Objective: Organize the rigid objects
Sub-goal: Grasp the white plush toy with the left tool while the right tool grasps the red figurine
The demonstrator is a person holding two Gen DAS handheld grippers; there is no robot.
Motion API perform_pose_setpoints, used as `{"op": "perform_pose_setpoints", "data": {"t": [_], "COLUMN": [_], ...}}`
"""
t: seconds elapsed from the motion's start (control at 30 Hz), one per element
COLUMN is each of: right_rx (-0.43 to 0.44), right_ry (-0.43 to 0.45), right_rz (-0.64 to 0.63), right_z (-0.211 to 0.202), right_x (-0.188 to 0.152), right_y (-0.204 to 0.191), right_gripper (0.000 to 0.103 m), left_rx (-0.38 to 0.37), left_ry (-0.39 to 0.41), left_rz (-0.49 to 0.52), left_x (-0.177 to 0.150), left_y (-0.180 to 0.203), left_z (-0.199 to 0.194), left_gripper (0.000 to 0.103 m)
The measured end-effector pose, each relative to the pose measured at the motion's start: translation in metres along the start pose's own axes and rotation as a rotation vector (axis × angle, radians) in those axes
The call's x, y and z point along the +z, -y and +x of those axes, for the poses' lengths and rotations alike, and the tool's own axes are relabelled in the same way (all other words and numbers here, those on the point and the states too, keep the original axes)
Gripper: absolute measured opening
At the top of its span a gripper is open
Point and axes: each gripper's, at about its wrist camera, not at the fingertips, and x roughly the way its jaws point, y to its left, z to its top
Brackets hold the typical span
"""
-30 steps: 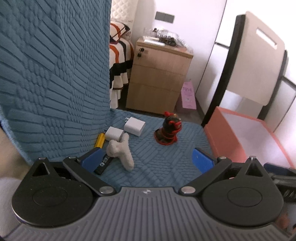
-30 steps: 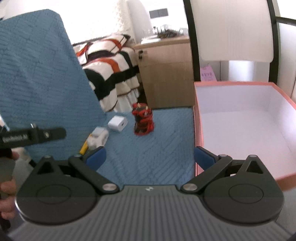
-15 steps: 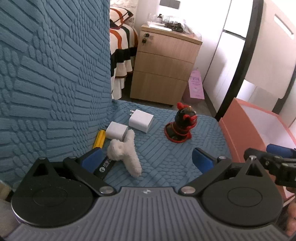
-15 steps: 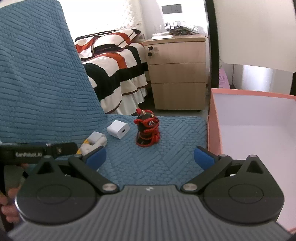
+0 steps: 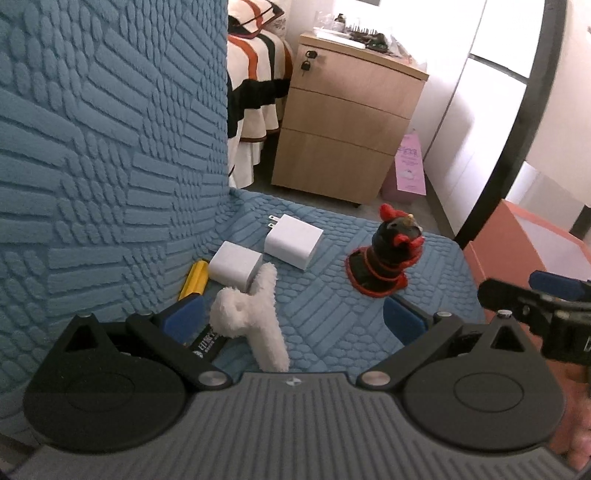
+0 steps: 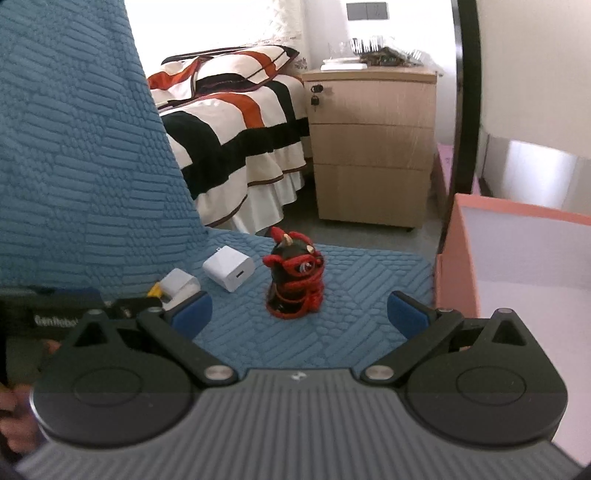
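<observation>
Red figurine (image 6: 294,282) facing right hand-held gripper (image 6: 300,309) (spread).

Daylight flooded in from behind the bed (image 6: 236,122), where the window area was blown out to white. The wall (image 5: 436,33) in the left wrist view also glared. The blue cover (image 5: 110,147) was evenly lit, its texture crisp. The figurine (image 6: 295,275) cast only a soft shadow on the mat (image 6: 347,295). Fisheye bending curved the black frame (image 5: 517,122) and the cabinet (image 6: 373,147) at the edges. The box (image 6: 517,258) was washed out inside. Focus was fair mid-frame, softer toward the borders
</observation>
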Motion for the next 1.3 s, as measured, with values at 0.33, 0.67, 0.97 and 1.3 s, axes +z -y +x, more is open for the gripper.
{"op": "perform_pose_setpoints", "data": {"t": [0.33, 0.67, 0.97, 1.3], "right_rx": [0.041, 0.025, 0.004, 0.017], "right_ry": [0.025, -0.013, -0.043, -0.114], "right_rz": [-0.025, -0.038, -0.076, -0.063], "right_z": [0.048, 0.110, 0.137, 0.142], "right_x": [0.014, 0.017, 0.017, 0.022], "right_y": [0.005, 0.007, 0.002, 0.004], "right_gripper": [0.099, 0.099, 0.074, 0.063], "left_rx": [0.058, 0.149, 0.197, 0.248], "left_ry": [-0.017, -0.030, -0.064, -0.076], "left_rz": [0.057, 0.194, 0.196, 0.217], "left_x": [-0.004, -0.013, -0.022, -0.022], "left_y": [0.004, 0.018, 0.007, 0.009], "left_z": [0.035, 0.060, 0.074, 0.093], "left_gripper": [0.102, 0.093, 0.083, 0.083]}}
